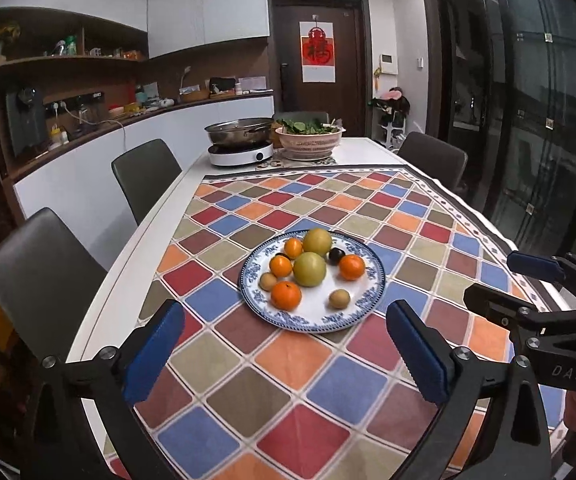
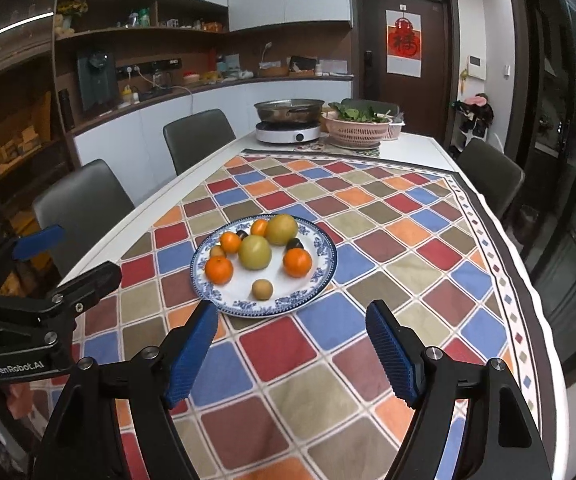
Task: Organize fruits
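Note:
A blue-rimmed white plate (image 1: 373, 280) (image 2: 325, 264) rests on the checkered tablecloth, ahead of both grippers. On it lie two large yellow-green fruits (image 1: 309, 269) (image 2: 254, 252), several oranges (image 1: 286, 295) (image 2: 219, 269), dark plums (image 1: 335, 255) (image 2: 294, 245) and small brown fruits (image 1: 339, 299) (image 2: 262, 289). My left gripper (image 1: 285, 307) (image 2: 88, 250) hovers open on the near side of the plate, with nothing between its blue pads. My right gripper (image 2: 291, 308) (image 1: 490, 277) is open too, off to the plate's near right, and holds nothing.
At the far end of the table stand an induction cooker with a steel pot (image 1: 240, 133) (image 2: 289, 110) and a pink colander of greens (image 1: 308, 136) (image 2: 357, 126). Dark chairs (image 1: 146, 172) (image 2: 82, 204) line the left side, another (image 1: 434, 158) the right.

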### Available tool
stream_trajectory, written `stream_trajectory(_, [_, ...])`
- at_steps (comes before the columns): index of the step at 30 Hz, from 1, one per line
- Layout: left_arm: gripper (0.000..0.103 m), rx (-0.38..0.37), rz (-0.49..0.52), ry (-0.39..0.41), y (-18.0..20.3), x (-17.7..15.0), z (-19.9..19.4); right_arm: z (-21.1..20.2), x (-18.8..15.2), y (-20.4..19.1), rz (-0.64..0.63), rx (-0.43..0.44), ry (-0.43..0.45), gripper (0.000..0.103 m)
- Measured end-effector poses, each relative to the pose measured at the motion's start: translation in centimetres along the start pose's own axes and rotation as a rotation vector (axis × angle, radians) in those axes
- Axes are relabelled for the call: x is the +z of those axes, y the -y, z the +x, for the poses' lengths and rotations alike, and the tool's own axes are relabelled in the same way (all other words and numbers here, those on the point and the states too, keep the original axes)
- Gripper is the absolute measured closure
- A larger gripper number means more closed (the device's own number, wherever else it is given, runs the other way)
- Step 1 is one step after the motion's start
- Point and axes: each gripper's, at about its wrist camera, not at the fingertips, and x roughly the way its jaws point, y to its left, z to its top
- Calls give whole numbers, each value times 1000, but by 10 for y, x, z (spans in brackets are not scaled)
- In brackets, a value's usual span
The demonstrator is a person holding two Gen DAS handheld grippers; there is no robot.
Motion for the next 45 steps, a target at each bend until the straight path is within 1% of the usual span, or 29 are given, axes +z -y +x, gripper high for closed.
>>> stream_trajectory(6, [0,9,9,22,2,-5,-22,-23,-11,-5,14,4,17,26])
stream_trajectory(14, [0,3,25,47,9,-11,-44,-49,-21,-10,-2,-24,53,26])
stream_trajectory(20, [0,6,20,39,12,-16,-52,-62,-27,-9,10,-24,64,26])
stream_trajectory(25, [0,8,13,42,14,-19,-59,-65,-30,-10,9,-26,66,26])
stream_trajectory(31, [0,-6,-3,53,13,-21,-66,-69,-33,-10,12,-24,66,26])
stream_trajectory(45, [0,-1,-15,56,12,-26,-72,-74,-41,-14,12,-18,52,26])
